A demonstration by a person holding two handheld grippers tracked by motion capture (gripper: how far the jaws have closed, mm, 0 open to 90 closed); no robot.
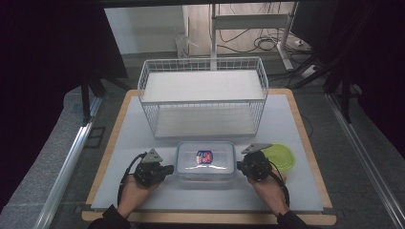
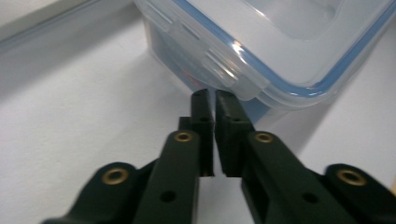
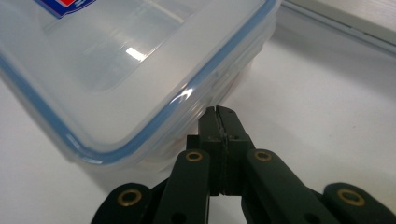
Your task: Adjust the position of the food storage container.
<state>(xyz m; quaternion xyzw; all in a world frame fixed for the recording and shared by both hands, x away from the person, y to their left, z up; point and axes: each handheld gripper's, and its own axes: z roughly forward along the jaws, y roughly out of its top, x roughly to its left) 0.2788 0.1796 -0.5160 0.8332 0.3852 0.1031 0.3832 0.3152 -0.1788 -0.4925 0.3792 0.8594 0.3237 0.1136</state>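
High view: left gripper (image 1: 168, 170) and right gripper (image 1: 240, 166) flank clear container (image 1: 206, 160)

Left hand (image 1: 135, 190): we hold our left gripper (image 1: 168, 170) low, pointing right.
Left jaws: nearly together, a thin gap between.
Right hand (image 1: 267, 187): we hold our right gripper (image 1: 239, 167) pointing left.
Right jaws: pressed together.

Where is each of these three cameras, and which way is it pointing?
High view: above the table's near side, looking down at the wire rack; forearms and both tools show.
Left gripper view: on the left tool, facing the clear box.
Right gripper view: on the right tool, facing that box's other end.
All share the box.
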